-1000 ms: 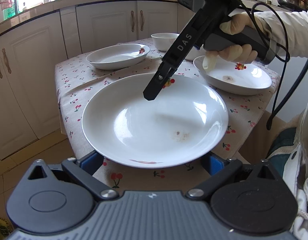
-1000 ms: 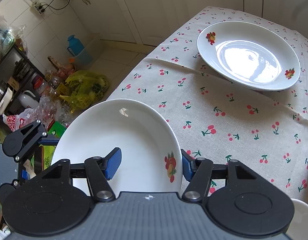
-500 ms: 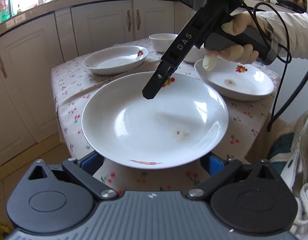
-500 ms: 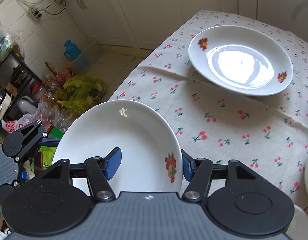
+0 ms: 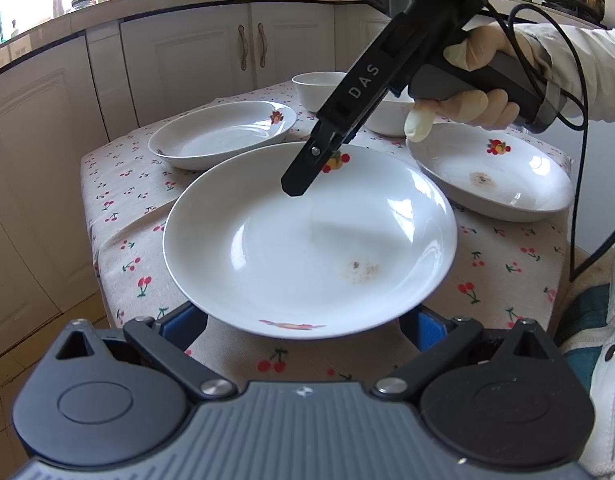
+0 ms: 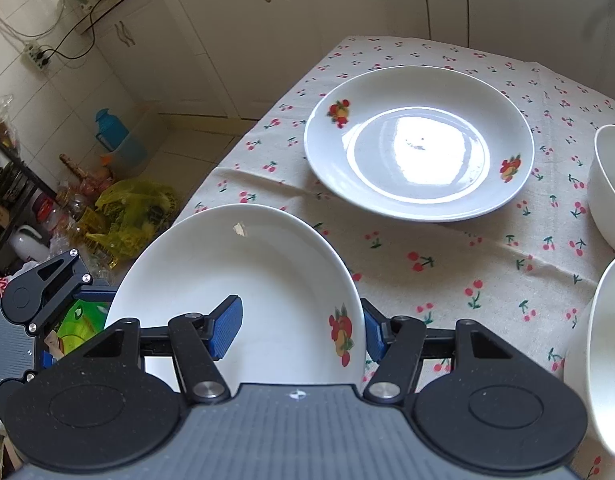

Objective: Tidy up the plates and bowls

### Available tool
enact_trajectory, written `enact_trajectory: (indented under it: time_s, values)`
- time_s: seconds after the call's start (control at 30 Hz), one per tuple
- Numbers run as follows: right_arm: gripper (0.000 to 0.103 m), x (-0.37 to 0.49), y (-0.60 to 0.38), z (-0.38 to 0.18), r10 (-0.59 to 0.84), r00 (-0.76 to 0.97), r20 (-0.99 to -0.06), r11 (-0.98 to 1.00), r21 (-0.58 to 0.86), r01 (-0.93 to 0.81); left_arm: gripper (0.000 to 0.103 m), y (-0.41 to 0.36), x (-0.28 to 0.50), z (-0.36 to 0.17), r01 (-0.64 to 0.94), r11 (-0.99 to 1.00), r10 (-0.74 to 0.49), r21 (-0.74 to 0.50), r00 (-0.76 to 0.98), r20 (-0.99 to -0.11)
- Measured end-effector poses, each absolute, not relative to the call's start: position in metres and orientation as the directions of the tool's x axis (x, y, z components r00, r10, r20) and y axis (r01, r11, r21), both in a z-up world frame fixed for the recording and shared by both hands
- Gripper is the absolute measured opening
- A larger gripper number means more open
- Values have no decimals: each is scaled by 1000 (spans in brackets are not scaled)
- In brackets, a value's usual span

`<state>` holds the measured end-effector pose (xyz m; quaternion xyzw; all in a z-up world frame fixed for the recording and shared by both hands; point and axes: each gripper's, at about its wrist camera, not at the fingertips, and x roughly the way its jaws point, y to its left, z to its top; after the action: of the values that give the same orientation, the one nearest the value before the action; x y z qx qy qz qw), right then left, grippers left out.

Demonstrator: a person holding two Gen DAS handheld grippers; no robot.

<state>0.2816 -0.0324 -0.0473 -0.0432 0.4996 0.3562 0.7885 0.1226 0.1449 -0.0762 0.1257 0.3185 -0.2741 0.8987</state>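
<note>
A white plate with fruit prints [image 5: 307, 240] is held in the air over the near table edge. My right gripper [image 6: 301, 326] is shut on its rim, one blue pad [image 6: 226, 326] inside the plate [image 6: 243, 292] and one outside. My left gripper [image 5: 303, 326] is open, its blue pads [image 5: 183, 324] below and either side of the plate's near rim. Two more plates stand on the cherry tablecloth: one far left [image 5: 223, 132], also in the right wrist view [image 6: 419, 144], and one at right [image 5: 495, 172]. Two white bowls [image 5: 319, 90] stand at the back.
The table [image 5: 115, 216] is small, with floor to its left. White cabinets [image 5: 211, 52] stand behind it. Bags and clutter [image 6: 127, 212] lie on the floor beside the table. A bowl [image 6: 611, 184] and a plate rim [image 6: 587, 344] sit at the right.
Both grippers and the held plate have moved up and toward the table. The far-left plate now looks closer in the right wrist view.
</note>
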Motion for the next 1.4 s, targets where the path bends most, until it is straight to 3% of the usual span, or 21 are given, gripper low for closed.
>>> enact_trajectory:
  time_s: [0.5, 0.83, 1.2, 1.4]
  values:
    - [68, 294, -39, -53, 495, 264, -828, 771, 278, -573, 101, 143, 139, -79, 586, 808, -424, 62, 651, -630]
    - [93, 284, -31, -52, 504, 269, -821, 751, 262, -606, 102, 142, 134, -78, 571, 820, -423, 41, 652, -629]
    - [103, 244, -50, -18, 533, 370, -761, 741, 209, -637, 102, 141, 105, -59, 480, 877, -369, 1, 676, -637]
    - [103, 206, -73, -6, 540, 435, -721, 741, 161, -652, 102, 120, 89, -46, 461, 888, -347, 14, 688, -638]
